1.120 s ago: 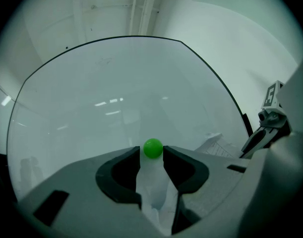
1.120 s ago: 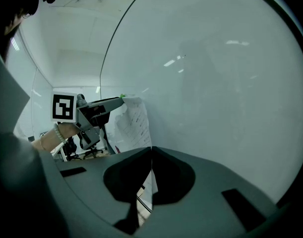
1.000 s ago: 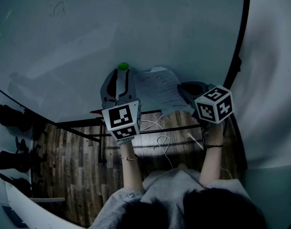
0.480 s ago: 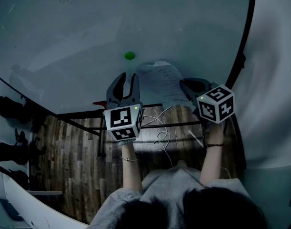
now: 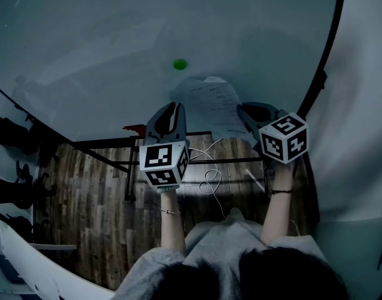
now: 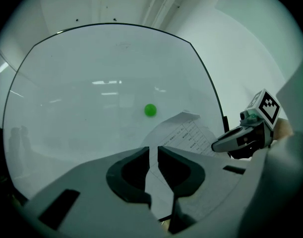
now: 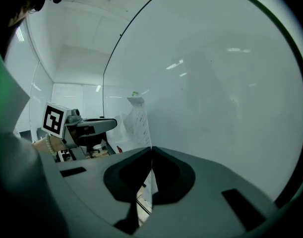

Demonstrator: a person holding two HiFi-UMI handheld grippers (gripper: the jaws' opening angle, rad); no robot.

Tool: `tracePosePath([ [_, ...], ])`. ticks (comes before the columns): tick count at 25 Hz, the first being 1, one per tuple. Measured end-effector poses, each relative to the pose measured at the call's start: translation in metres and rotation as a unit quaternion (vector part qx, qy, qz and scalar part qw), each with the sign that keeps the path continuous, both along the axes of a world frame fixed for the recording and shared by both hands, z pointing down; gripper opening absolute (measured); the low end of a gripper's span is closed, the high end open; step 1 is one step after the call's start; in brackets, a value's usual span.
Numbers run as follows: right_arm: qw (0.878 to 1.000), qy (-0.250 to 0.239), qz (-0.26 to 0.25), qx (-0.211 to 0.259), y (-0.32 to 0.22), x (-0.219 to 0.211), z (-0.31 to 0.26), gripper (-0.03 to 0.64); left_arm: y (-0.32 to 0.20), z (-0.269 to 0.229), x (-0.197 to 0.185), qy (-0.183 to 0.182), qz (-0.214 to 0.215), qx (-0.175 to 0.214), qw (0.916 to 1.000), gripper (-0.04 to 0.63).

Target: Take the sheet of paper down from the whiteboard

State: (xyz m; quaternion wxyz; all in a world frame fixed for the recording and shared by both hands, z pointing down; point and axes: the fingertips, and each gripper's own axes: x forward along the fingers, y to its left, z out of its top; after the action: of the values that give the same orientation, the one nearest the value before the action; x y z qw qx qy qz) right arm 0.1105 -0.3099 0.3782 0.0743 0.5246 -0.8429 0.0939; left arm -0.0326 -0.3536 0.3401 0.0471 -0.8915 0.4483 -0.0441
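The printed sheet of paper [image 5: 209, 105] hangs loose on the whiteboard [image 5: 115, 42], its top edge curling off the board. A green magnet [image 5: 179, 64] sticks to bare board just up and left of the sheet, and it shows in the left gripper view as well, magnet [image 6: 150, 110] beside paper [image 6: 187, 133]. My right gripper [image 5: 244, 110] is shut on the sheet's lower right edge, and its jaws [image 7: 151, 148] meet on the thin paper. My left gripper [image 5: 172, 107] sits at the sheet's lower left. Its jaws have just been closing and stand a narrow slit apart [image 6: 152, 150], with paper showing in the slit.
The whiteboard's black frame [image 5: 317, 74] runs down the right side. Below the board are the stand's dark bars [image 5: 197, 162] and a white cable [image 5: 209, 183] on the wooden floor. Dark chairs [image 5: 9, 136] stand at the left.
My left gripper has left the green magnet, dropped to the sheet's lower left, and narrowed its jaws. The magnet stays on the board. The right gripper has shifted a little, still holding the paper.
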Motion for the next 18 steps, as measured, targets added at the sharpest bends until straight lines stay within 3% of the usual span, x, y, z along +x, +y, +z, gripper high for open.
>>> tracePosePath([
  [18,1.000,-0.006,0.027,0.006,0.006,-0.004,0.000,0.002,0.022,0.041,-0.010,0.009,0.030,-0.085,0.9959,0.006],
])
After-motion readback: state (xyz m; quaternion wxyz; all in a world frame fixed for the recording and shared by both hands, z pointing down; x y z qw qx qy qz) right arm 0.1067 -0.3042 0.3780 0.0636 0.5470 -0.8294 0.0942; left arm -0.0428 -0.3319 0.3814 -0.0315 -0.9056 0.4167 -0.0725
